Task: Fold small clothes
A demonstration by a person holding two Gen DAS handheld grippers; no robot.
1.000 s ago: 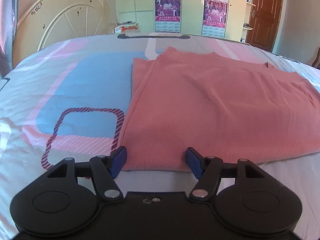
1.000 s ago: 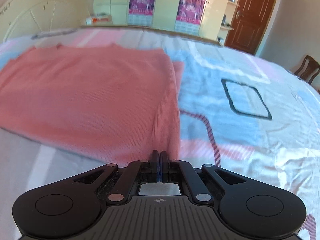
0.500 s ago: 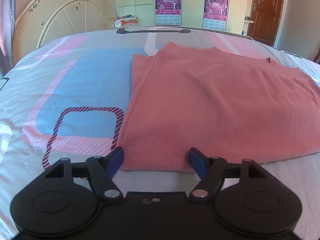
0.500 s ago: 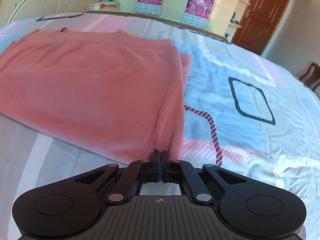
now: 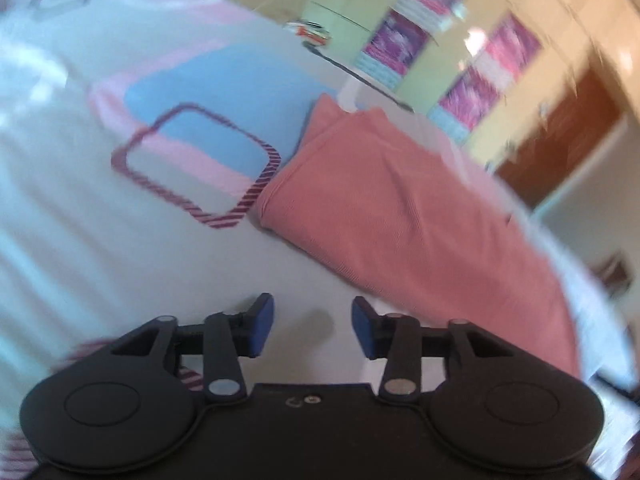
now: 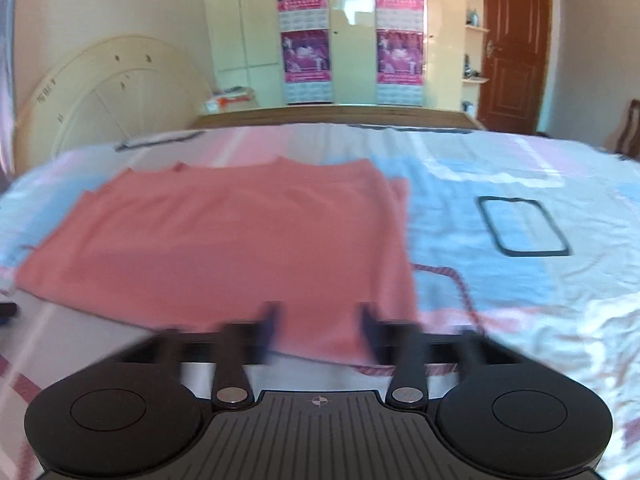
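A salmon-pink knit garment (image 6: 240, 240) lies folded flat on the patterned bedsheet (image 6: 520, 300). My right gripper (image 6: 320, 328) hovers above its near right corner, blurred. Its jaws are opening and stand apart, with the garment's edge showing beyond them and nothing pinched. In the left wrist view the picture is tilted, and the garment (image 5: 400, 208) lies ahead to the right. My left gripper (image 5: 313, 328) is over bare sheet short of the garment's edge. Its jaws are closing but still apart, with nothing between the blue pads (image 5: 262, 326).
A cream wardrobe with purple posters (image 6: 306, 56) stands behind the bed, next to a brown door (image 6: 516, 44). A round cream board (image 6: 112, 92) leans at the back left. A chair (image 6: 630, 128) is at the right edge. A dark shape (image 6: 6, 312) shows at the left edge.
My right gripper has let go of the garment's corner, opened and risen. My left gripper has rolled and drawn back to the left, off the garment's edge, with its jaws narrower.
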